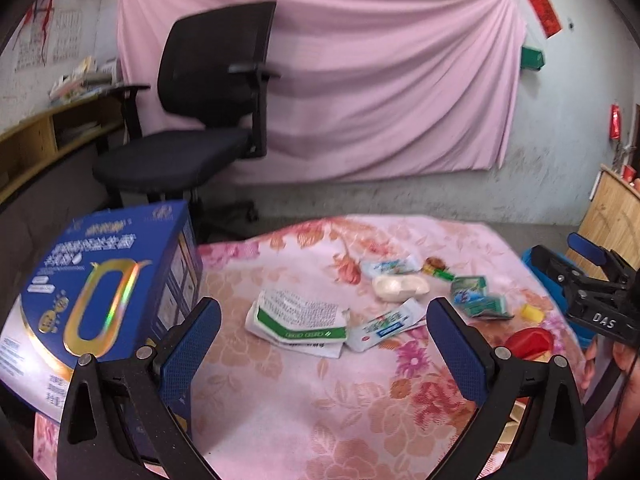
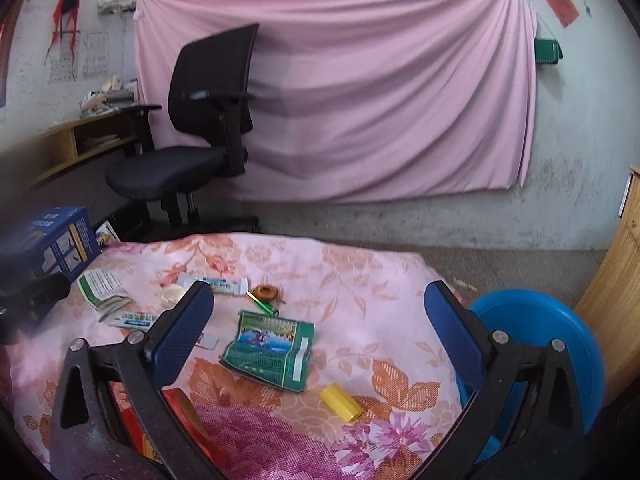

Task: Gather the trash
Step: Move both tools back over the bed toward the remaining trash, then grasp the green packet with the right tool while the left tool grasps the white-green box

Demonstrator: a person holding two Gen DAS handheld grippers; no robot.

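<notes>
- The left gripper (image 1: 324,324) hovers low over a bench covered in a pink floral cloth (image 1: 288,408), pointing forward across it; its blue-padded jaws stand wide apart with nothing between them.
- The right gripper (image 2: 320,312) hovers the same way over the right part of the bench, jaws also wide apart and empty. In the left wrist view it shows at the far right edge (image 1: 592,292), cut off by the frame, with part of a hand below it.
- The trash lies scattered on the cloth ahead of both grippers: a crumpled white-and-green paper package (image 1: 298,322), a small white-and-blue sachet (image 1: 386,326), a pale lump (image 1: 400,287) too blurred to identify, a flattened green wrapper (image 2: 270,350), a yellow cap (image 2: 341,402) and a thin green stick (image 2: 262,302).
- A red object (image 1: 528,342) sits near the cloth's right edge; the right gripper's left finger hides much of it in the right wrist view, so I cannot tell what it is.
- A blue carton (image 1: 100,284) stands at the bench's left, just beside the left gripper's left finger.
- A blue basin (image 2: 540,344) sits beyond the bench's right edge, partly hidden by the right finger.
- Behind are a black office chair (image 1: 200,120) and a pink sheet on the wall (image 1: 360,80).
</notes>
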